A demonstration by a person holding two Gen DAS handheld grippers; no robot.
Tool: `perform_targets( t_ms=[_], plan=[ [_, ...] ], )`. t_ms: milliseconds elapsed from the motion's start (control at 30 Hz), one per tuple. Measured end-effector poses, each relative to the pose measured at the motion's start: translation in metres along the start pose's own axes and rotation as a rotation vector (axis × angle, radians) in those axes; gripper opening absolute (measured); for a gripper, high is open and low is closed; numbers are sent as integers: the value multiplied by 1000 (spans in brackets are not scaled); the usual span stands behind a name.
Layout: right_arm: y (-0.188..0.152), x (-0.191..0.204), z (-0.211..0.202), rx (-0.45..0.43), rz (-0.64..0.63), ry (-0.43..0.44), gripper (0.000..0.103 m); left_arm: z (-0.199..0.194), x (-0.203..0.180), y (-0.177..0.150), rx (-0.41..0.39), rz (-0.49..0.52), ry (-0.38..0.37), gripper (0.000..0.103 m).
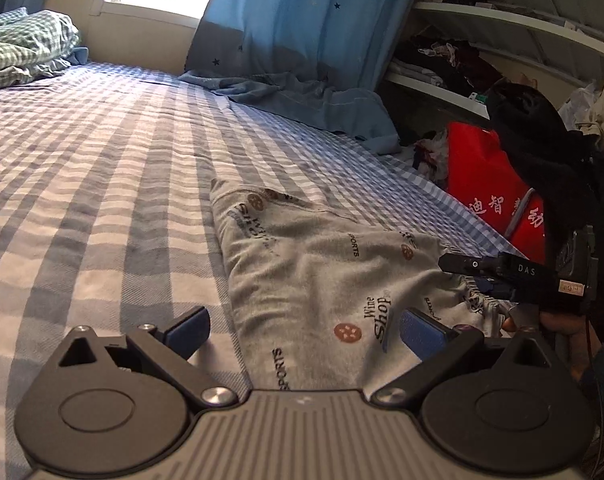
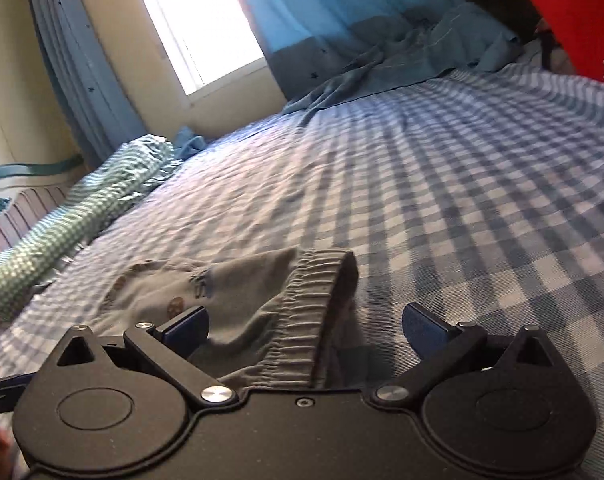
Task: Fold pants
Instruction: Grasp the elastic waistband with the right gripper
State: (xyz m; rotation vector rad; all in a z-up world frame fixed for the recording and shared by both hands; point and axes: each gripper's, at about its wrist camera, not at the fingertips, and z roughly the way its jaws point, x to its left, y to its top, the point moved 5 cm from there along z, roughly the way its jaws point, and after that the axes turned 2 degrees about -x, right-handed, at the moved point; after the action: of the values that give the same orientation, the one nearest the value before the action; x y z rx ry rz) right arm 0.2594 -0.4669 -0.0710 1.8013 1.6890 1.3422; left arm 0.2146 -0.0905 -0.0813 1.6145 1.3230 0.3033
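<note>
Grey printed pants [image 1: 322, 272] lie folded on the blue checked bed sheet [image 1: 101, 184]. My left gripper [image 1: 302, 330] is open, low over the near end of the pants, with the cloth between its blue pads. The right gripper's body [image 1: 514, 276] shows at the right, by the elastic waistband. In the right wrist view the waistband [image 2: 302, 320] lies between the open fingers of my right gripper [image 2: 304, 326], and the rest of the pants [image 2: 205, 284] stretches away to the left.
A green checked quilt [image 1: 17, 48] is bunched at the bed's far left. A blue curtain [image 1: 302, 32] hangs behind, its hem on the bed. A red bag [image 1: 486, 176] and shelves of clothes [image 1: 462, 60] stand to the right.
</note>
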Motion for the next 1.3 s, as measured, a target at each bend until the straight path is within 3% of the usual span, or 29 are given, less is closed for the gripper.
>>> perform_targets(
  t_ms=[133,300,433,533,733,1067,1233,1300],
  plan=[
    [-3,4,-5,20,16,115,103,28,3,-1,36,-10,-21,103],
    [-9,7,-12,39,43,246,103,22,10,-3,-5,-70,-60,103],
    [-9,4,-16,33,76,295,102,18,15,-5,-33,-114,-79,103],
    [-8,2,-19,20,77,292,101,19,11,-4,-29,-94,-59,103],
    [-10,3,-19,3,59,212,88,22,0,-6,-8,-13,3,102],
    [-14,7,-16,3,45,189,87,20,2,-7,-12,-20,-5,102],
    [-13,7,-14,4,45,180,84,17,5,-6,-27,-43,-2,96],
    [-13,7,-15,1,44,165,79,16,7,-6,-36,-59,10,89]
  ],
)
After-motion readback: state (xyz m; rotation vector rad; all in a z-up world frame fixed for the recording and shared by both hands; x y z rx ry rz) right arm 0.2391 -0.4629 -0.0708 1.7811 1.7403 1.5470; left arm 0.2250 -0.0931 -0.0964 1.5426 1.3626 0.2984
